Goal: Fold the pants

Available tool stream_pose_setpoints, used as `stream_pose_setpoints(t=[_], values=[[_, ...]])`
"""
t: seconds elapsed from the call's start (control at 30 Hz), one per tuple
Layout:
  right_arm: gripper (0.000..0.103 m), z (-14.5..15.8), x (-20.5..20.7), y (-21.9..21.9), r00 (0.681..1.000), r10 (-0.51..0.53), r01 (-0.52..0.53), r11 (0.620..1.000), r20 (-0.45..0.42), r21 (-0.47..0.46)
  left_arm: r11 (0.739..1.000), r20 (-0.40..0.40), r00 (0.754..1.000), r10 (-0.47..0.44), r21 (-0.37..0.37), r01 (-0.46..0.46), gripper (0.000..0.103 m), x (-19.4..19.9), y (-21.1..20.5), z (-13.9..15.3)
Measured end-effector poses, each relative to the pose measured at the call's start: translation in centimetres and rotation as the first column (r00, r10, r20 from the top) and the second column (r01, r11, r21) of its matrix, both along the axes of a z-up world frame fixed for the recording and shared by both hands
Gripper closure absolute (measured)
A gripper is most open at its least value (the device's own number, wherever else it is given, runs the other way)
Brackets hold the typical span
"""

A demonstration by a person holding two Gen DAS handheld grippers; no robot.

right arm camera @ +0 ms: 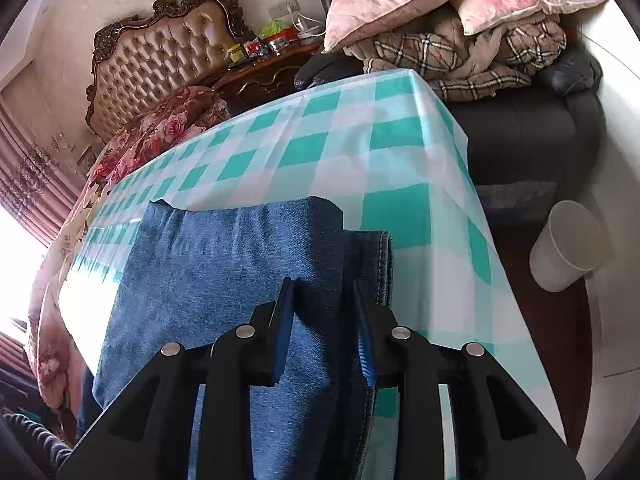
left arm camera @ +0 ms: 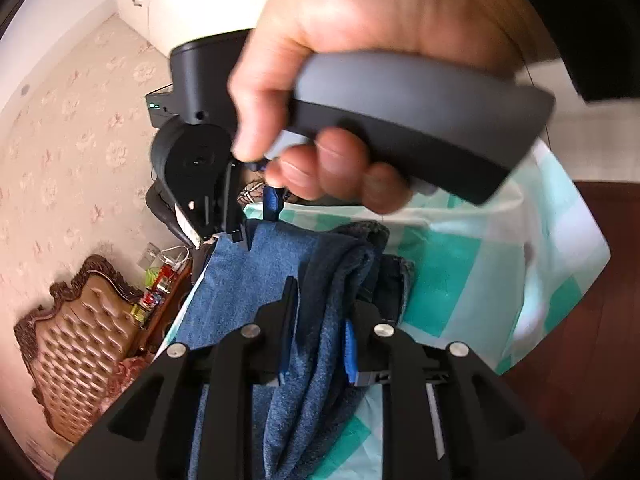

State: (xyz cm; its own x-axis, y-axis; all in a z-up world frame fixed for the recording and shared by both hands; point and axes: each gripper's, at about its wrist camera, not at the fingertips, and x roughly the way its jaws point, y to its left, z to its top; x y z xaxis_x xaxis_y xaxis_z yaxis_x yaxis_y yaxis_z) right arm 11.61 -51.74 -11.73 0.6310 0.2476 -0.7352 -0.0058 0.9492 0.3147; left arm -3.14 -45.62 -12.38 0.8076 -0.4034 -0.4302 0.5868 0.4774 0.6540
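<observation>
Blue jeans (right arm camera: 224, 256) lie folded in a thick stack on the green-and-white checked tablecloth (right arm camera: 360, 140), near its front edge. My right gripper (right arm camera: 324, 320) straddles the stack's right side. Its jaws stand a little apart and the flat denim between them does not look pinched. In the left wrist view a hand (left arm camera: 360, 40) holds that right gripper (left arm camera: 256, 224) at the far edge of the jeans (left arm camera: 248, 280). My left gripper (left arm camera: 320, 332) has a rumpled ridge of denim standing between its slightly parted jaws, loosely enclosed rather than squeezed.
A tufted brown headboard (right arm camera: 160, 64) and floral bedding (right arm camera: 160, 128) lie left of the table. A cluttered nightstand (right arm camera: 264, 48) stands behind it. A dark armchair (right arm camera: 520, 128) piled with pillows and a plaid blanket is at the right, with a white bin (right arm camera: 568, 252) on the floor.
</observation>
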Motion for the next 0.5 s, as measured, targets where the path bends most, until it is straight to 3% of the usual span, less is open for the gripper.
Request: stream_pose_setpoints(t=[0.07, 0.23, 0.33, 0.37, 0.4, 0.5], values=[[0.082, 0.2, 0.0, 0.5, 1.000, -0.002, 0.002, 0.999, 0.006, -0.033, 1.000, -0.006, 1.000, 0.003, -0.024, -0.003, 0.087, 0.1, 0.1, 0.4], [0.084, 0.1, -0.1, 2.2, 1.000, -0.029, 0.030, 0.984, 0.008, -0.177, 1.000, -0.028, 1.000, -0.008, -0.009, 0.007, 0.086, 0.4, 0.0, -0.1], [0.084, -0.2, -0.1, 2.6, 0.999, -0.040, 0.042, 0.976, 0.014, -0.213, 0.997, -0.105, 0.994, -0.022, -0.076, 0.014, 0.082, 0.8, 0.7, 0.9], [0.084, -0.3, -0.1, 2.6, 0.999, -0.043, 0.045, 0.975, 0.015, -0.216, 0.994, -0.148, 0.988, -0.037, -0.110, 0.021, 0.076, 1.0, 1.3, 1.4], [0.083, -0.4, -0.1, 2.6, 0.999, -0.043, 0.045, 0.975, 0.015, -0.218, 0.985, -0.218, 0.974, -0.063, -0.170, 0.026, 0.062, 1.4, 2.3, 2.2], [0.083, -0.6, -0.1, 2.7, 0.999, -0.046, 0.048, 0.973, 0.015, -0.227, 0.958, -0.290, 0.954, -0.080, -0.287, -0.007, 0.054, 2.0, 5.2, 4.3]])
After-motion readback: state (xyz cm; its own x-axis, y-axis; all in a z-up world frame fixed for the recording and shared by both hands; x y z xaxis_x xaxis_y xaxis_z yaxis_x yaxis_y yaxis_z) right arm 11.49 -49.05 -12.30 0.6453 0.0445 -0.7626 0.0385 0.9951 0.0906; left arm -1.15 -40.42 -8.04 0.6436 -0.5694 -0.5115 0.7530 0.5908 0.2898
